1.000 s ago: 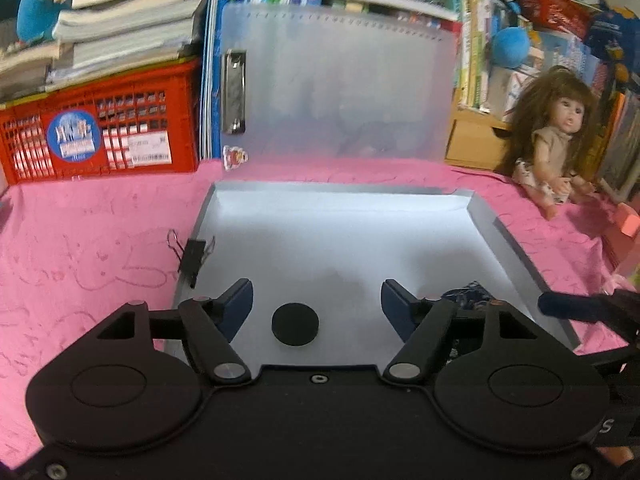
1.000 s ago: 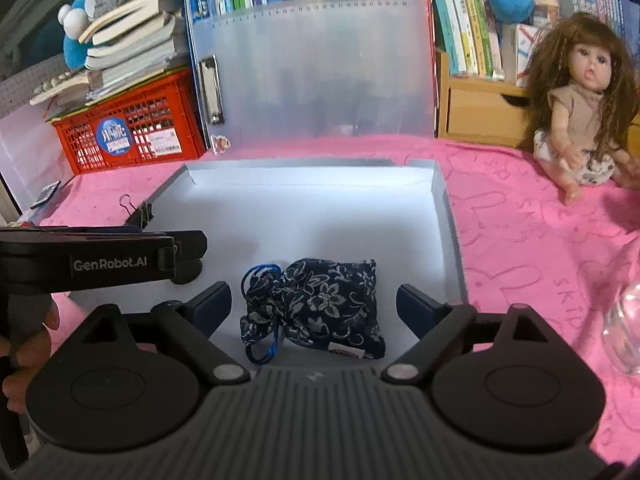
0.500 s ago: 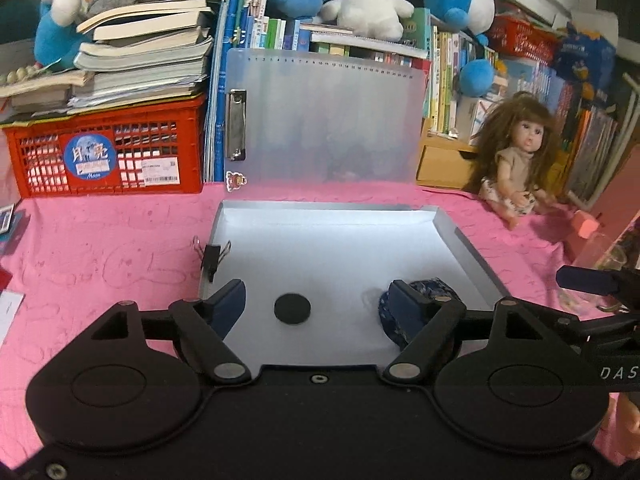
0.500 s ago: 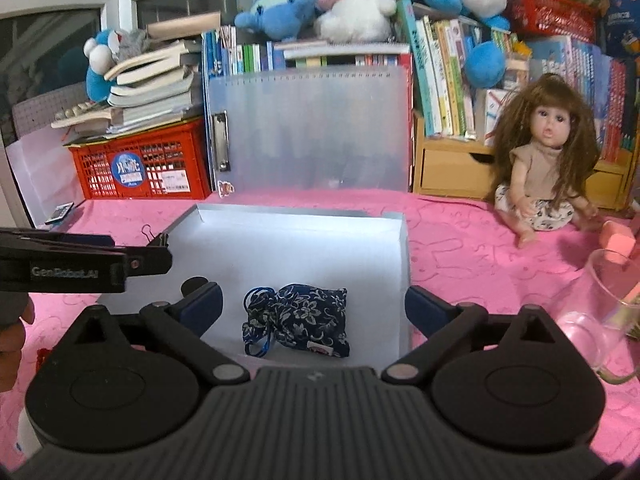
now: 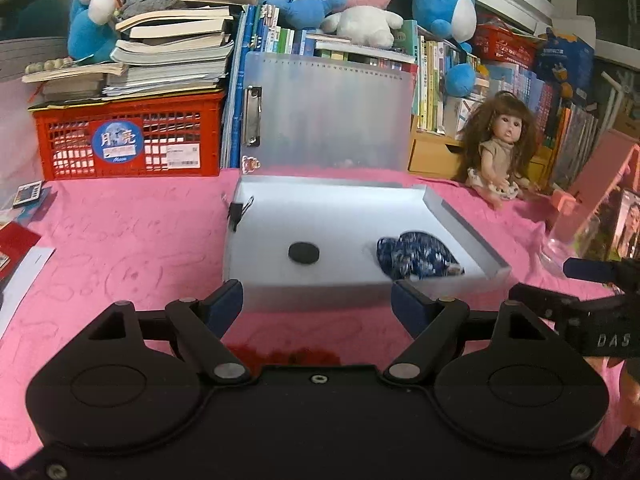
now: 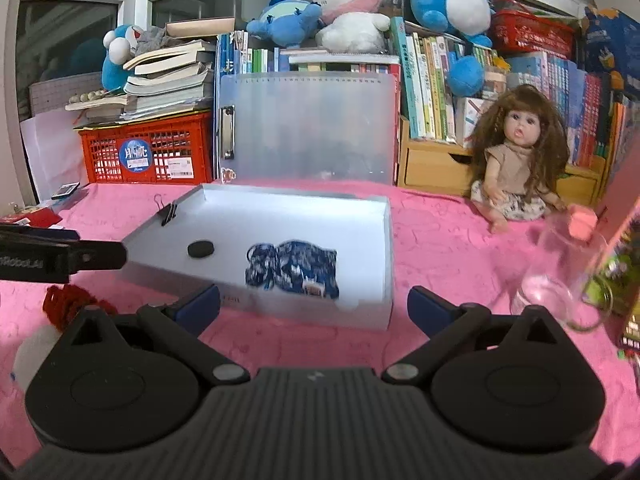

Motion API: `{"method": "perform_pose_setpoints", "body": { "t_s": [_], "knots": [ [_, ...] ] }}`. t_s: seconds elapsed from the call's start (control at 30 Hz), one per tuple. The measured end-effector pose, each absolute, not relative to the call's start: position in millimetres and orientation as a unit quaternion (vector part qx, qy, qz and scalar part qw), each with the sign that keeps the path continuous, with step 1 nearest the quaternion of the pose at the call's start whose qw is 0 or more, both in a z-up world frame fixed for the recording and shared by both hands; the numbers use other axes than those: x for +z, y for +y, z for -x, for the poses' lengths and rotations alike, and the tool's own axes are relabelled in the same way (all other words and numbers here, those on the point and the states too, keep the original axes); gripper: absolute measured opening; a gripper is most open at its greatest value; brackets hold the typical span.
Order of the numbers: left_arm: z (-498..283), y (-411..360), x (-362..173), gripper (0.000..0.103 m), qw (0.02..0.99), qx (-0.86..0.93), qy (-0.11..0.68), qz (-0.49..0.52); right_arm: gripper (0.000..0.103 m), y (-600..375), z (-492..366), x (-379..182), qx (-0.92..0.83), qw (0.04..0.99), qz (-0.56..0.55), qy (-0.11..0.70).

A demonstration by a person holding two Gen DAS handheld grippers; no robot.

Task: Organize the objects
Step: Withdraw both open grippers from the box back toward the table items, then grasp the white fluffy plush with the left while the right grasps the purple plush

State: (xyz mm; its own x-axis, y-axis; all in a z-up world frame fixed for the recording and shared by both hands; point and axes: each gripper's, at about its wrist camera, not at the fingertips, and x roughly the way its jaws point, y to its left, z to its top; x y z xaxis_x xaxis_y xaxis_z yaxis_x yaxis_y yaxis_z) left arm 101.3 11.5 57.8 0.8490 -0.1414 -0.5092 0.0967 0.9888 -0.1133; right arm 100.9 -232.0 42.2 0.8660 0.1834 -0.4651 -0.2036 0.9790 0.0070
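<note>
Looking forward and slightly down along the left gripper's fingers (image 5: 224,305) from just short of the grey tray (image 5: 464,222), near its front edge. Looking likewise along the right gripper's fingers (image 6: 430,309), from further right. Shared ahead of both: tray, doll (image 6: 520,160), red crate (image 5: 128,140), bookshelf (image 6: 424,80)

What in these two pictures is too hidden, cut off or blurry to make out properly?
- Red fuzzy thing: left wrist view, mostly hidden behind the left hand-held gripper; the right wrist view shows only part of it.
- Floral pouch in the white tray: its print is motion-blurred in the right wrist view.
- Glass jar: see-through and blurred.
- Sticker on the red crate: its small print is too small to read.
</note>
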Motion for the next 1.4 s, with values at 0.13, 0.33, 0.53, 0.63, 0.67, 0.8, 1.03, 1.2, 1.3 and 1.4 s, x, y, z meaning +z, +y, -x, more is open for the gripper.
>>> {"method": "perform_pose_setpoints", "body": {
  "t_s": [0.13, 0.33, 0.53, 0.63, 0.67, 0.8, 1.03, 1.2, 1.3, 1.4],
  "knots": [
    [-77.6, 16.2, 50.9, 0.081, 0.963, -0.054, 0.262, 0.039, 0.103, -238.4, -90.9, 34.5, 0.086, 0.966, 0.014, 0.243],
    [-46.4, 24.1, 39.1, 0.081, 0.963, -0.049, 0.262, 0.046, 0.103, -244.1, -82.4, 22.9, 0.081, 0.963, 0.019, 0.257],
    [-27.7, 21.8, 29.6, 0.081, 0.963, -0.044, 0.262, 0.034, 0.103, -241.3, -78.1, 14.0, 0.081, 0.960, 0.030, 0.265],
    [-22.1, 18.7, 26.7, 0.081, 0.964, -0.045, 0.261, 0.026, 0.103, -239.4, -76.2, 10.1, 0.079, 0.959, 0.039, 0.268],
    [-20.3, 17.4, 25.9, 0.081, 0.964, -0.045, 0.260, 0.023, 0.103, -238.9, -75.6, 8.7, 0.080, 0.959, 0.041, 0.269],
    [-14.3, 13.6, 22.9, 0.081, 0.965, -0.048, 0.258, 0.018, 0.103, -240.5, -74.8, 5.2, 0.080, 0.958, 0.039, 0.274],
    [-10.0, 8.7, 18.6, 0.081, 0.966, -0.045, 0.256, 0.008, 0.103, -244.9, -76.2, 1.8, 0.077, 0.956, 0.023, 0.282],
    [-9.0, 9.6, 13.7, 0.081, 0.964, -0.044, 0.263, 0.009, 0.103, -245.6, -77.1, 0.7, 0.077, 0.955, 0.018, 0.284],
    [-8.9, 9.6, 10.8, 0.081, 0.963, -0.043, 0.267, 0.010, 0.103, -244.5, -76.9, 0.1, 0.078, 0.955, 0.017, 0.285],
    [-9.4, 8.7, 9.5, 0.081, 0.963, -0.043, 0.268, 0.010, 0.103, -243.2, -77.6, -0.6, 0.080, 0.954, 0.018, 0.287]
  ]
}}
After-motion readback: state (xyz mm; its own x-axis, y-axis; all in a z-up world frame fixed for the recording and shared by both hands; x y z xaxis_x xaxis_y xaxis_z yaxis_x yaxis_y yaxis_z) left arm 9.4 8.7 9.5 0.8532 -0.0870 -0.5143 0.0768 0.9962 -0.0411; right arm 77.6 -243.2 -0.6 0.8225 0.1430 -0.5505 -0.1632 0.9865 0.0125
